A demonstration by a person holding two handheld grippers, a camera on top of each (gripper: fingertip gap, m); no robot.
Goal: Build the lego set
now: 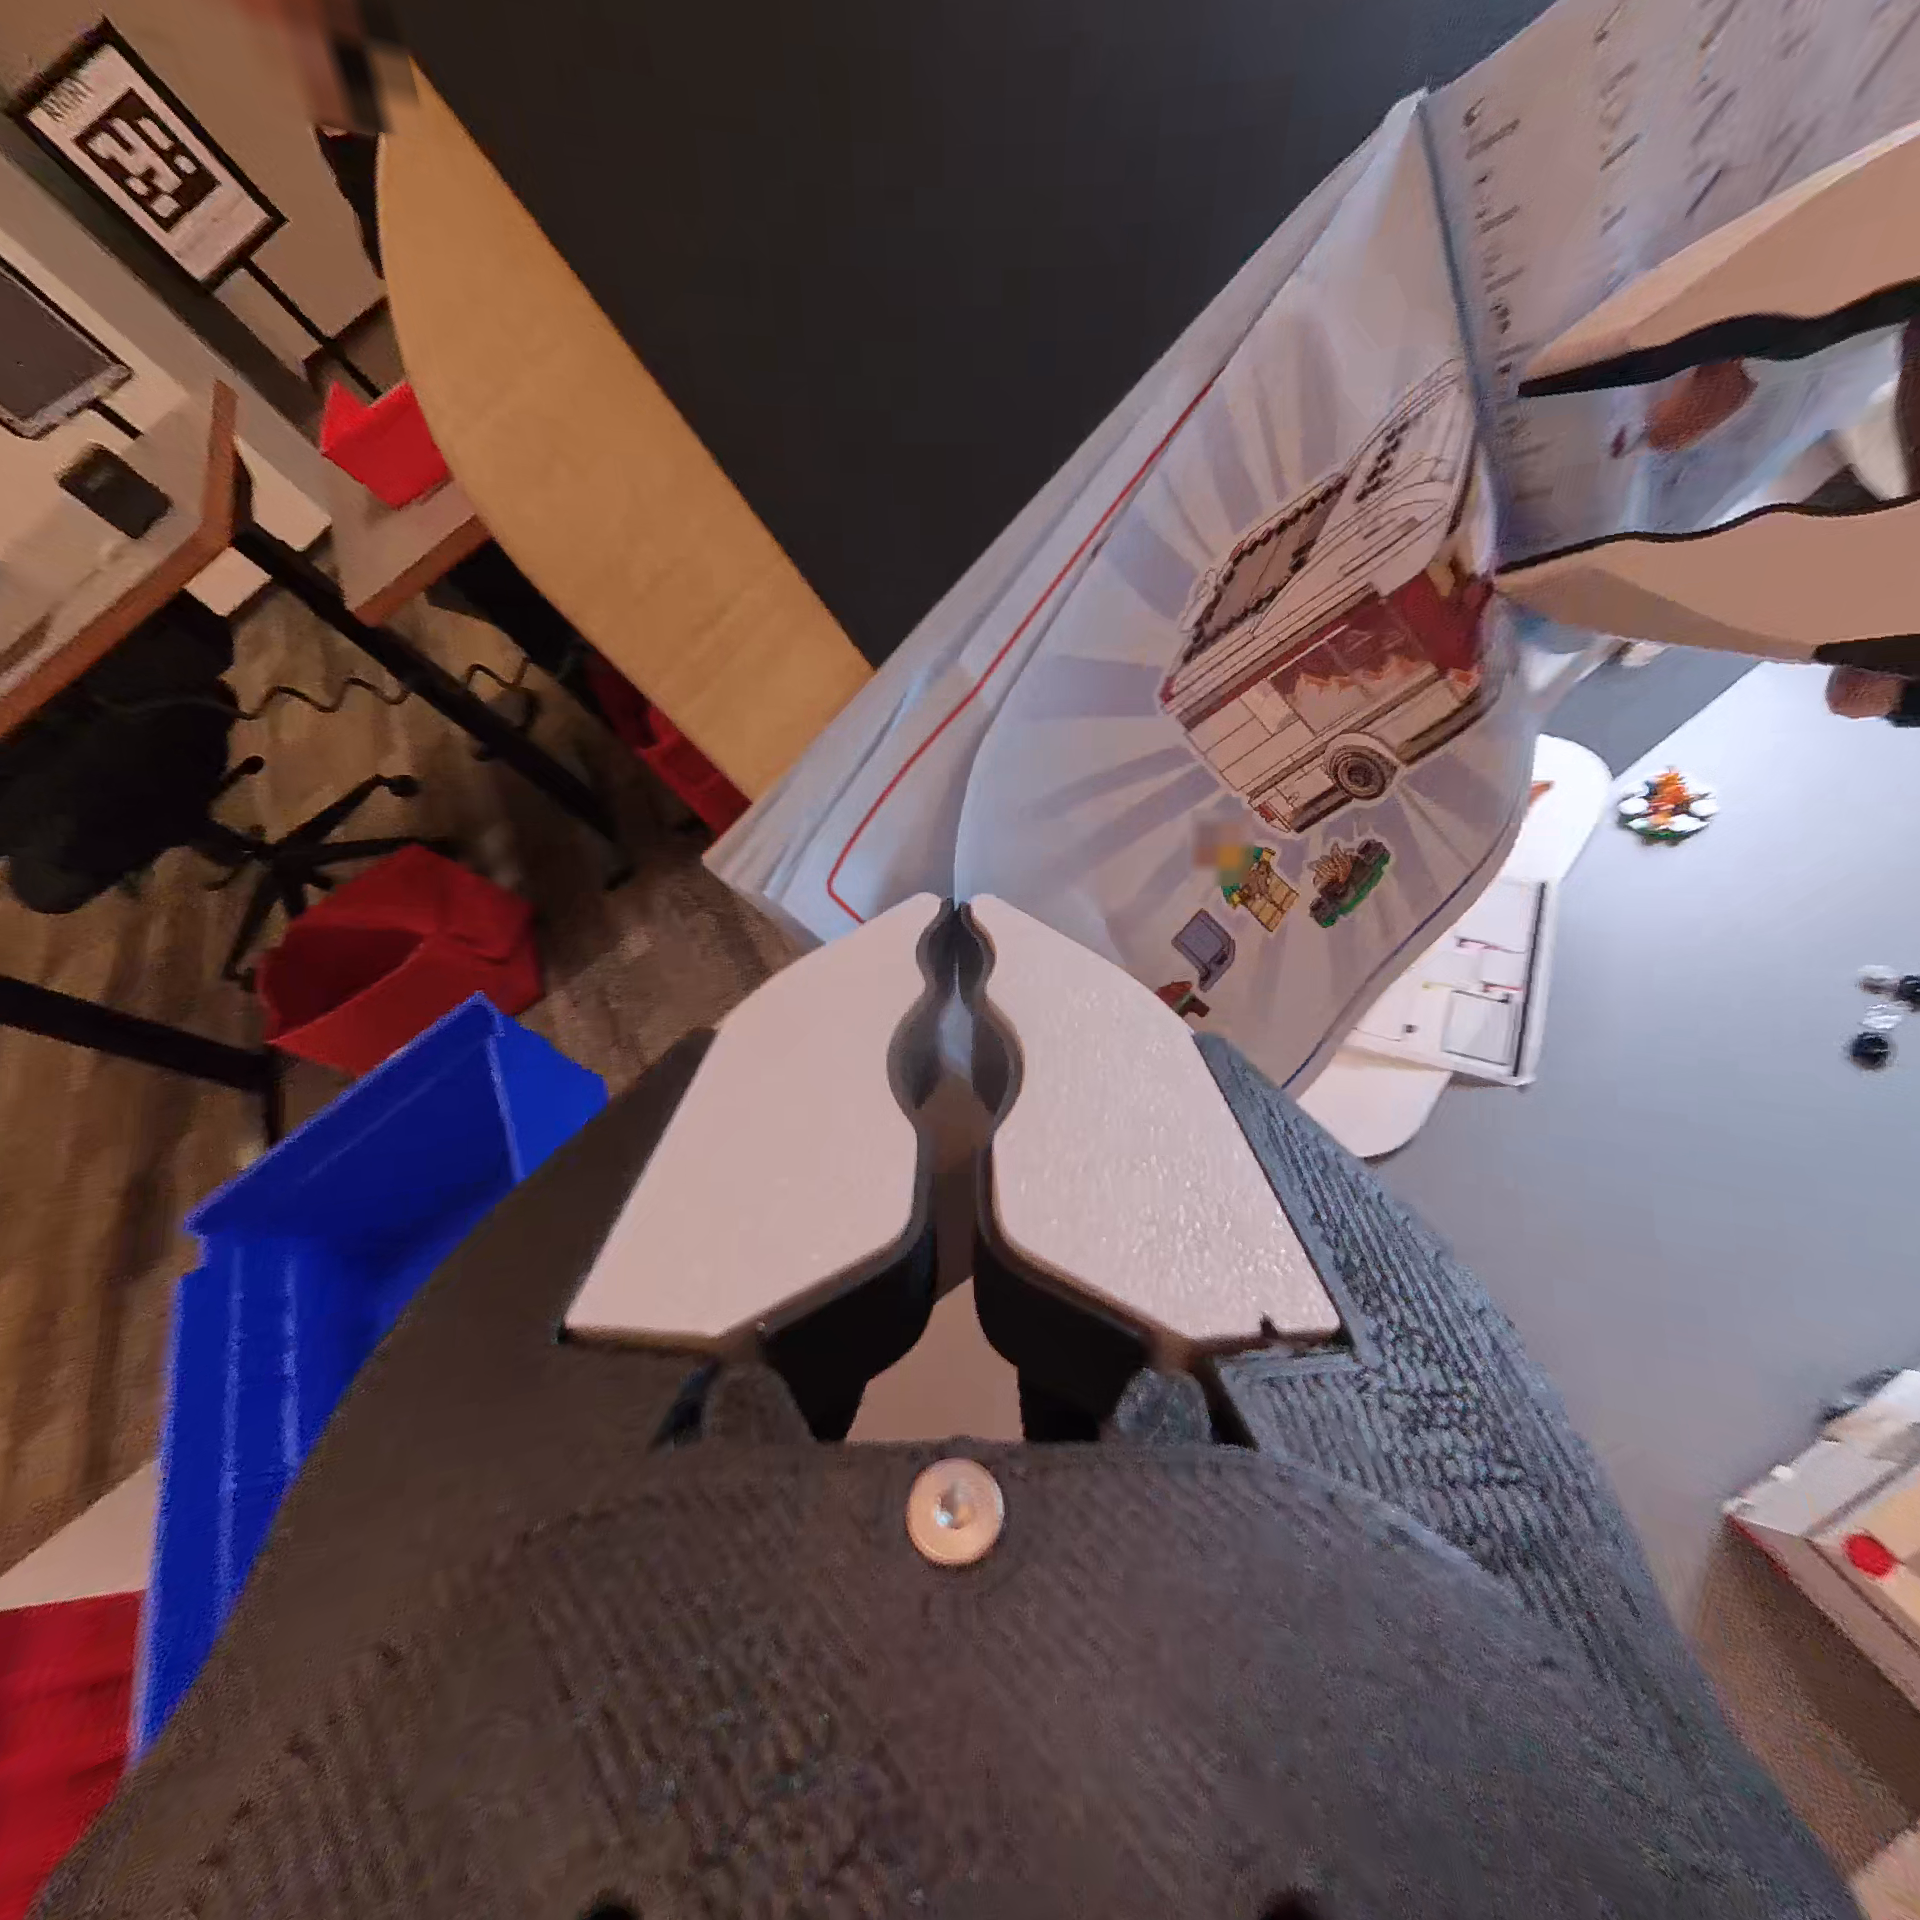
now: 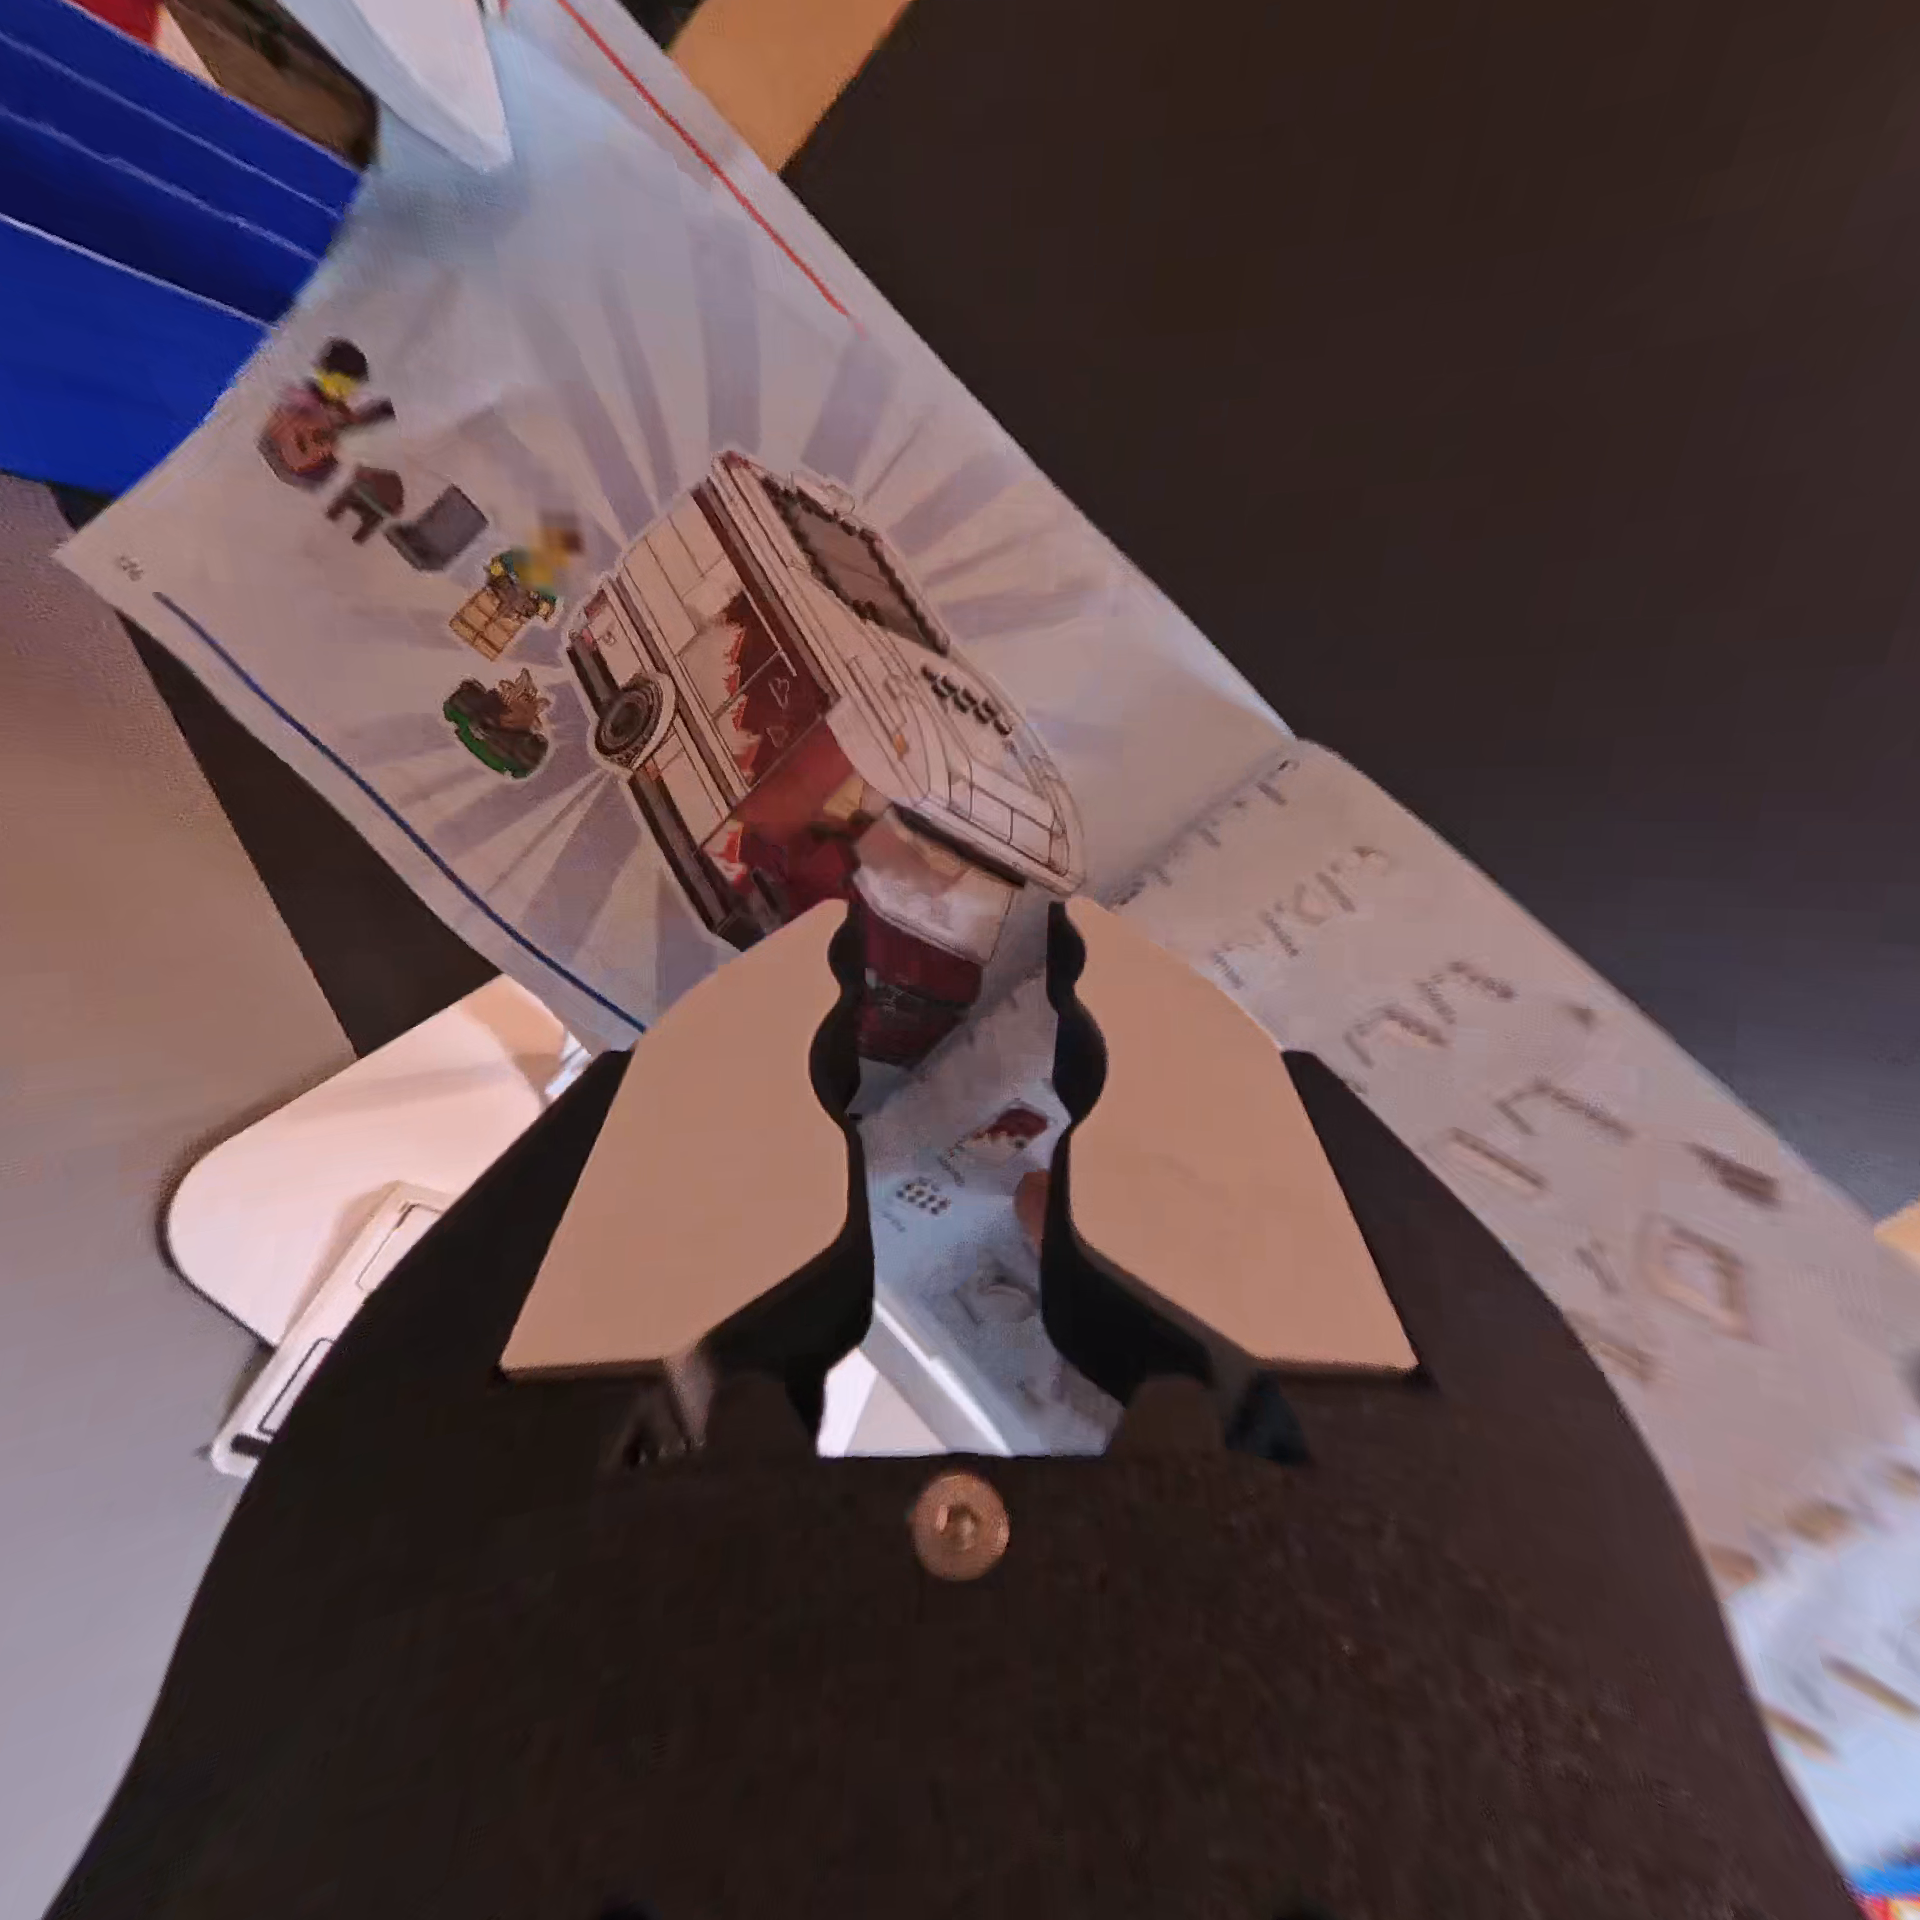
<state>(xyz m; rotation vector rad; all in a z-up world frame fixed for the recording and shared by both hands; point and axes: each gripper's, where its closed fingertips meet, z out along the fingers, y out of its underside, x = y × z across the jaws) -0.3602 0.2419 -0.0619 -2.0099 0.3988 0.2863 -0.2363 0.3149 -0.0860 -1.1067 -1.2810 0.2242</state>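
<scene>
Paper is what I find at both grippers: an open booklet [image 1: 1195,623] with a printed camper van on its near page, held up off the grey desk [image 1: 1714,1091] and sagging in a curve. Left gripper [image 1: 956,914]: jaws closed tip to tip, with the thin edge of one page [image 1: 961,810] pinched between them; that leaf rises straight from the tips and stands apart from the sheet behind it. Right gripper [image 2: 951,914]: jaws parted, sitting at the fold of the booklet with the van picture showing through the gap; I cannot tell whether either pad touches the paper, and nothing is clamped there. As things lie, one leaf is lifted and separated but not laid over to either side. Surroundings noted: a flat white board [image 1: 1455,1039] with a printed sheet on it lies on the desk directly under the booklet; a small brick model [image 1: 1662,805] and a few loose dark parts [image 1: 1881,997] lie farther out, well apart from both grippers. A blue bin [image 1: 343,1195] stands just beside the left gripper; a red bin [image 1: 395,956] and an office chair [image 1: 260,831] are on the floor beyond. Only the blue bin crowds either gripper.
</scene>
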